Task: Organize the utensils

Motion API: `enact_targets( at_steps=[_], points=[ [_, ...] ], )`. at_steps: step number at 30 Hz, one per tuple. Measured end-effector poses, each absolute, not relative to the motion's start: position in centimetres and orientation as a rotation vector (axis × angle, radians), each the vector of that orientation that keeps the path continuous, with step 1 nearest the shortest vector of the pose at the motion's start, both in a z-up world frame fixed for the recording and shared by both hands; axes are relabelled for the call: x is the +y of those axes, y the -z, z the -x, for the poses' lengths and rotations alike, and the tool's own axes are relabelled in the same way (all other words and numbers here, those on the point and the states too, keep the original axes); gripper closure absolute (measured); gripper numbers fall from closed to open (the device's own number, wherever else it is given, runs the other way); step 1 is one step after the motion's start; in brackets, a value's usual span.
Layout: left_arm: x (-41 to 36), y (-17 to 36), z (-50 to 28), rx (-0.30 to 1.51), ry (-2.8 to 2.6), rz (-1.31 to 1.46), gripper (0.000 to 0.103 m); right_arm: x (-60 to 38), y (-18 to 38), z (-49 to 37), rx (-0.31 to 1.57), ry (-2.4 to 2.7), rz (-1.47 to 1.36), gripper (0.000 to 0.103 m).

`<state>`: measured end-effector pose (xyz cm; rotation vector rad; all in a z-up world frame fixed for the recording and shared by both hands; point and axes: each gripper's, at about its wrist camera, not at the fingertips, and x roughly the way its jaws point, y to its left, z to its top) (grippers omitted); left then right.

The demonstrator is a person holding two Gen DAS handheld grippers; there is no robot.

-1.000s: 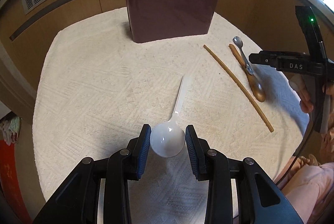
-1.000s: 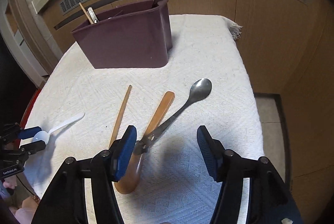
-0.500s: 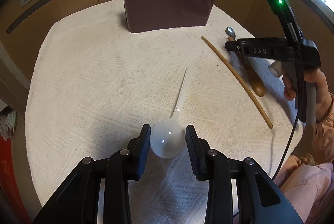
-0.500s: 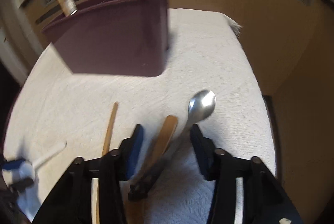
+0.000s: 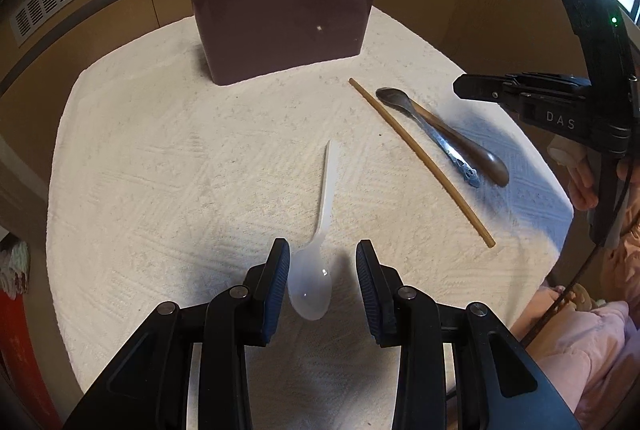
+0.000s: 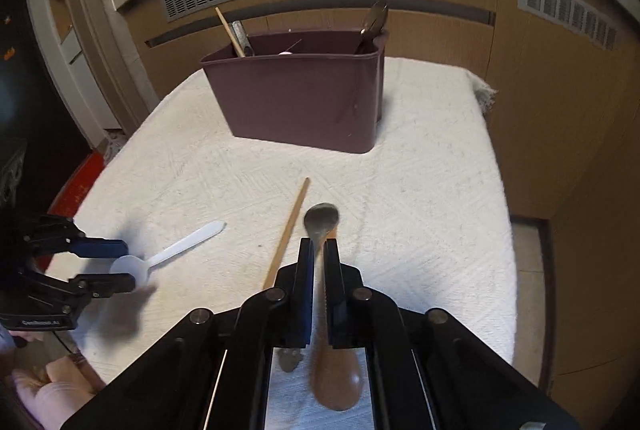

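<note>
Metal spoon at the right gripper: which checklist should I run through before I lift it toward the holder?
1. Right gripper jaws shut: ok.
2. Metal spoon really pinched: cannot tell; the left wrist view shows it lying on the cloth.
3. Wooden spoon outside the grip: cannot tell; it lies directly beneath.
4. Chopstick apart from the jaws: ok.
5. Holder upright, top open: ok.
6. White spoon held by the left gripper: not ok; a gap shows at one pad.
</note>
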<state>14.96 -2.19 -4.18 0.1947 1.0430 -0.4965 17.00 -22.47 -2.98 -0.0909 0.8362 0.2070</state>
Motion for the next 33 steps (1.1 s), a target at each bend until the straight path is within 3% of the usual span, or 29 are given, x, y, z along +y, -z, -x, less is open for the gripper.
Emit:
enact_targets(
  at_steps=[2,4,6,7,12,13,14,24,29,30,33],
  points=[
    [-2.3,4.0,-15.2,1.047,0.498,-0.202,0.067,-22.4,3.5,-17.6,0.858,-0.225,0.072,0.097],
    [-2.3,3.8,-15.2,1.041,0.491,-0.208,0.067,-22.2,4.2,-18.9,0.855,-0.224,0.062,0.086],
    [-2.3,3.9,-15.2,1.039,0.486,-0.196,0.067,-21.8,5.0,-20.1,0.857,-0.213,0.049,0.060],
    [-2.2,3.9,-15.1,1.039,0.486,-0.187,0.067,-21.6,5.4,-20.8,0.862,-0.207,0.049,0.059],
    [-1.8,4.3,-14.9,1.057,0.482,-0.182,0.067,-20.3,7.2,-23.6,0.920,-0.160,0.125,0.062],
    [-1.7,4.3,-14.9,1.058,0.478,-0.188,0.067,-20.1,7.1,-23.6,0.922,-0.157,0.150,0.066],
    [-1.6,4.3,-15.0,1.058,0.475,-0.190,0.067,-20.0,7.0,-23.5,0.928,-0.163,0.165,0.078],
    [-5.1,5.0,-18.9,1.126,0.562,-0.358,0.068,-21.8,3.5,-19.1,0.857,-0.251,0.055,0.077],
    [-7.0,6.7,-21.9,1.232,0.597,-0.382,0.082,-22.0,2.4,-17.7,0.832,-0.258,0.037,0.077],
    [-7.1,6.7,-22.2,1.240,0.589,-0.364,0.091,-22.1,2.0,-17.4,0.818,-0.262,0.031,0.077],
    [-6.2,6.1,-22.4,1.192,0.544,-0.236,0.094,-22.2,1.0,-16.3,0.764,-0.266,0.012,0.077]
  ],
)
